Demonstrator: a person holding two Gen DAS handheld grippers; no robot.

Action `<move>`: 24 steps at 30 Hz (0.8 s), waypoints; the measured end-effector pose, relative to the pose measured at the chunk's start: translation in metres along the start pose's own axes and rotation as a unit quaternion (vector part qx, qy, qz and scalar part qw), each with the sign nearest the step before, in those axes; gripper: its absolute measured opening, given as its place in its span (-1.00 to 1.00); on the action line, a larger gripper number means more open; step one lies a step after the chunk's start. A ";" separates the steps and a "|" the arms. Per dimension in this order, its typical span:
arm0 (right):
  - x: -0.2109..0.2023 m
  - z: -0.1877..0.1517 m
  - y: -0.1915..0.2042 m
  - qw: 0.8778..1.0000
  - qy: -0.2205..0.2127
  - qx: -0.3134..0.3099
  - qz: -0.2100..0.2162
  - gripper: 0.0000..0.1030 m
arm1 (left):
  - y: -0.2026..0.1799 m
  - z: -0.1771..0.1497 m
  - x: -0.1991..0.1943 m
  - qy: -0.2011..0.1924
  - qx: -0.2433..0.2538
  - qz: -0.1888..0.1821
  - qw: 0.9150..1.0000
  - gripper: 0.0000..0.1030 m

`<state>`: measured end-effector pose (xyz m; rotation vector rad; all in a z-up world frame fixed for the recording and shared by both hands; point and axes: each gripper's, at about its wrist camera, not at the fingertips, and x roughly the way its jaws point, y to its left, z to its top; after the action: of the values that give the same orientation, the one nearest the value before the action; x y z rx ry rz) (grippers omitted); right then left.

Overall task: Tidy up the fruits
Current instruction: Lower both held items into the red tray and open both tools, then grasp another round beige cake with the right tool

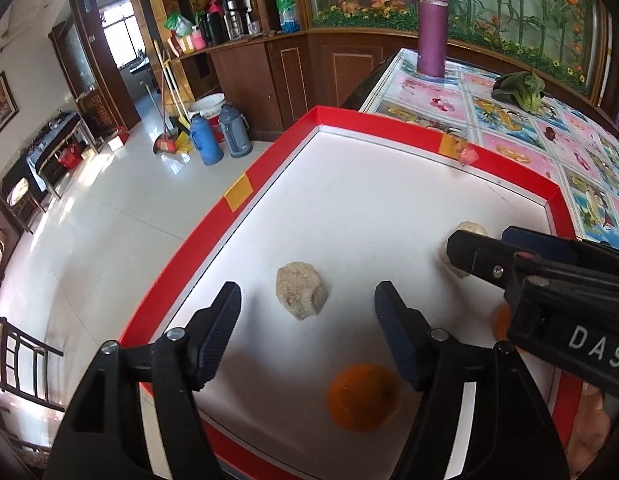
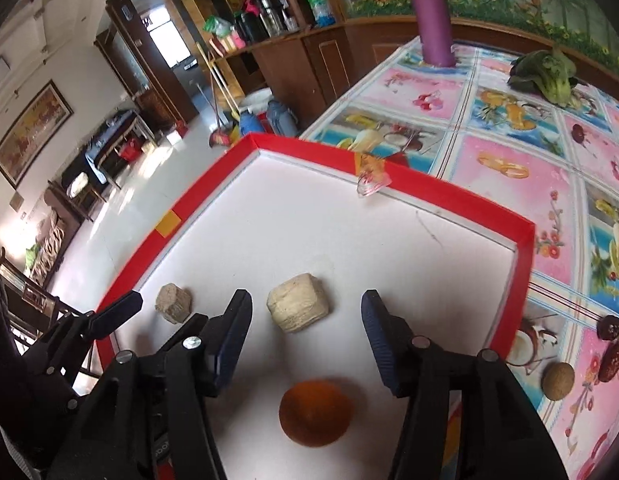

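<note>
- I see an orange (image 2: 316, 412) in the red tray (image 2: 461, 196), below my right gripper (image 2: 307, 320), spread, holding nothing.
- Only the right view shows dates (image 2: 609, 326) on the desk (image 2: 509, 152).
- Left gripper (image 1: 308, 312): spread wide over another orange (image 1: 363, 398).

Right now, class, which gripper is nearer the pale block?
Right. The block lies just ahead of the right gripper, between its open jaws. The left gripper is off to the block's left, facing the rougher lump instead.
</note>
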<state>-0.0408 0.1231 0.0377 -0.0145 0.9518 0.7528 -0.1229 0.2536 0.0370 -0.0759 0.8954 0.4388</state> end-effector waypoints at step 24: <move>-0.177 -0.106 -0.113 0.984 -0.131 -0.006 -0.125 0.14 | -0.100 -0.028 -0.087 -0.057 0.125 -0.100 0.986 0.57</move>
<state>-0.1139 -0.0975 0.0703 -0.0432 0.6798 0.5136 -0.1504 0.1261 0.0748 0.0874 0.8153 0.1401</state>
